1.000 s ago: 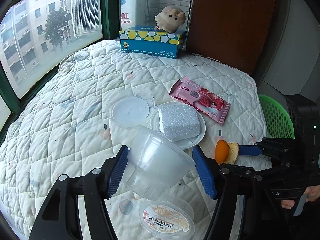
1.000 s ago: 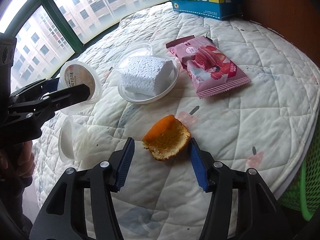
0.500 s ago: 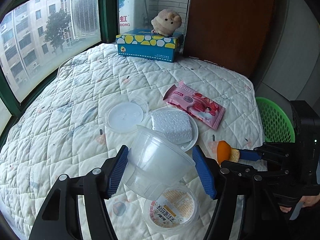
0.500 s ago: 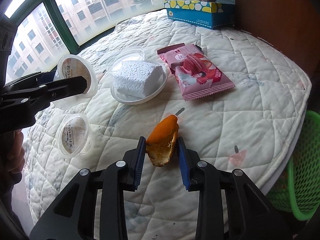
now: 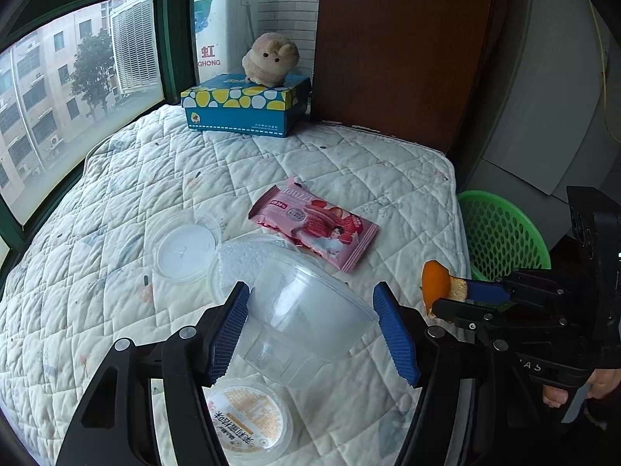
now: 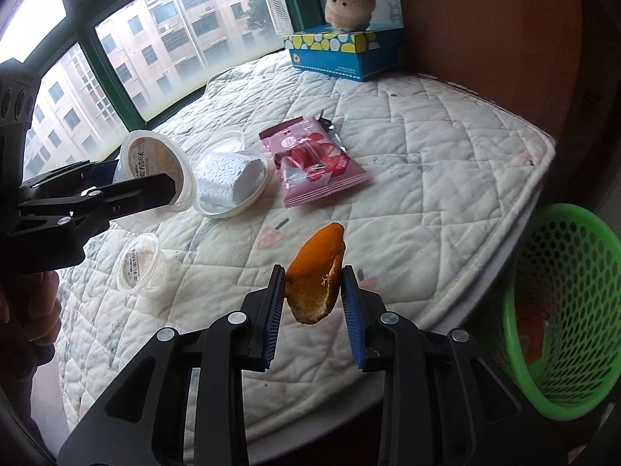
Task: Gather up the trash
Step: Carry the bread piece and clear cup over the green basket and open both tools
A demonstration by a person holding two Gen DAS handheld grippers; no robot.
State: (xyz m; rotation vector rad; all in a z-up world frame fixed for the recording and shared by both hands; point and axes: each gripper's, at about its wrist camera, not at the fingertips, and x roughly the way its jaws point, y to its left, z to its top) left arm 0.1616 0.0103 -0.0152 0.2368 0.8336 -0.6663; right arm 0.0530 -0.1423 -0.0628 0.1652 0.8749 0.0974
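With the right gripper [image 6: 313, 295] clamped on the orange peel [image 6: 316, 273] above the bed's near edge and the left gripper [image 5: 310, 326] pinching a clear cup [image 5: 306, 322], swing right over the green basket [image 6: 562, 283] before releasing.

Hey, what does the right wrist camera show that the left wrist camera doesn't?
Only the right wrist view looks into the green basket, with something orange inside, and shows the printed label on the cup held in the left gripper.

Only the left wrist view shows that cup as clear plastic, seen from its bottom.

Both show the right gripper clamping the orange peel, the pink wrapper, the foam block, the small labelled cup and the tissue box.
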